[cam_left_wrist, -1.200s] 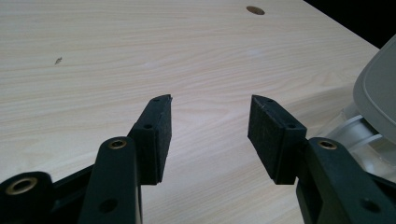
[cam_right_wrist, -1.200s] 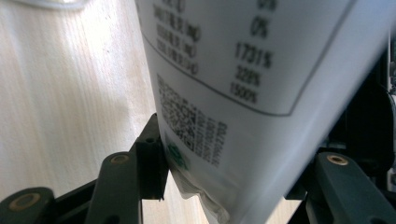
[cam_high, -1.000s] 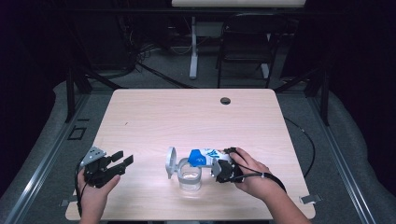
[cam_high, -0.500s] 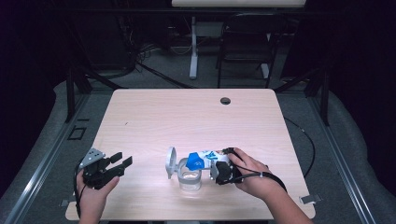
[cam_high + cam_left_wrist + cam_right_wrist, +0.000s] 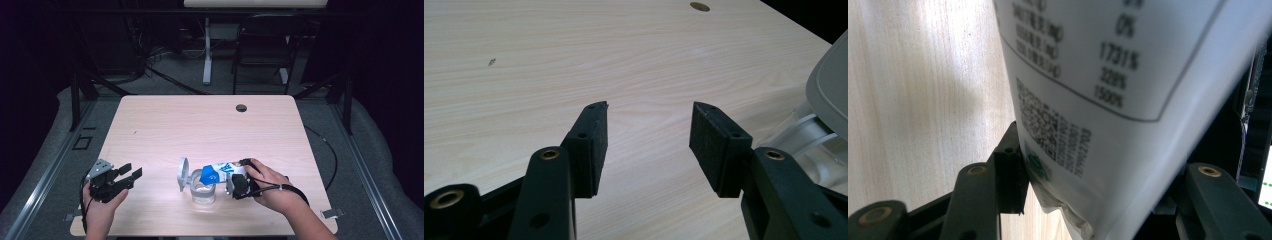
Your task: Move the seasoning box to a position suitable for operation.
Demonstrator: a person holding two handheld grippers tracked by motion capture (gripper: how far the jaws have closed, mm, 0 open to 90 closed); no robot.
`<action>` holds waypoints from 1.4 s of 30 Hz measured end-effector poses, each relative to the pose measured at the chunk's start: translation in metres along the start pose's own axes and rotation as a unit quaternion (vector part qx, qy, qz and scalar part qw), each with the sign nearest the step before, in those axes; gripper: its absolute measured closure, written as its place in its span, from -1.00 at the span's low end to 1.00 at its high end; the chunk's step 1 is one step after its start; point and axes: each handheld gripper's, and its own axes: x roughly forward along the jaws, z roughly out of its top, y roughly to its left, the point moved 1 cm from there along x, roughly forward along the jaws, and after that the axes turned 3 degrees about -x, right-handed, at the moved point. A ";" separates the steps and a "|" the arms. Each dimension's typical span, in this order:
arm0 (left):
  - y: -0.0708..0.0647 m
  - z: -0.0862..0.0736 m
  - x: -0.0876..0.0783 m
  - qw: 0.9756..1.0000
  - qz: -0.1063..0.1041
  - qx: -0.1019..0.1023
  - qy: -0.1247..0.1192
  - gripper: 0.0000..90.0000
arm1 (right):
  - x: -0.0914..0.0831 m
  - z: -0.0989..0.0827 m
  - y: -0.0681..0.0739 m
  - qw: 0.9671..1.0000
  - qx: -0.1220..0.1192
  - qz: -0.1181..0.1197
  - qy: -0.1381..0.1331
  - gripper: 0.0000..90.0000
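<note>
Carton point(image 5: 222, 171) x1 clamped in R claw point(image 5: 239, 184), over 1 jar point(image 5: 202, 190); L claw point(image 5: 131, 174) open.

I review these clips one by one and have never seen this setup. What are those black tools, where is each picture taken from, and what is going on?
A person sits at a wooden table with a hand-held two-jaw gripper in each hand. One camera looks down from above; one rides on each gripper, looking along its jaws. The right gripper is clamped on a white and blue carton, tipped sideways over a clear jar with a hinged lid standing open. The left gripper is open, holding nothing, resting at the left.
</note>
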 end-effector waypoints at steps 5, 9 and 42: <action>-0.001 0.000 0.000 1.000 0.001 -0.001 -0.001 0.11 | -0.002 0.000 0.000 1.000 -0.010 -0.003 0.007 0.04; -0.001 0.001 0.001 1.000 0.001 0.000 -0.001 0.11 | -0.002 0.000 0.000 1.000 -0.014 -0.005 0.005 0.04; 0.001 0.001 0.000 1.000 0.001 -0.002 0.000 0.11 | -0.010 0.003 -0.007 0.999 -0.045 0.004 0.030 0.04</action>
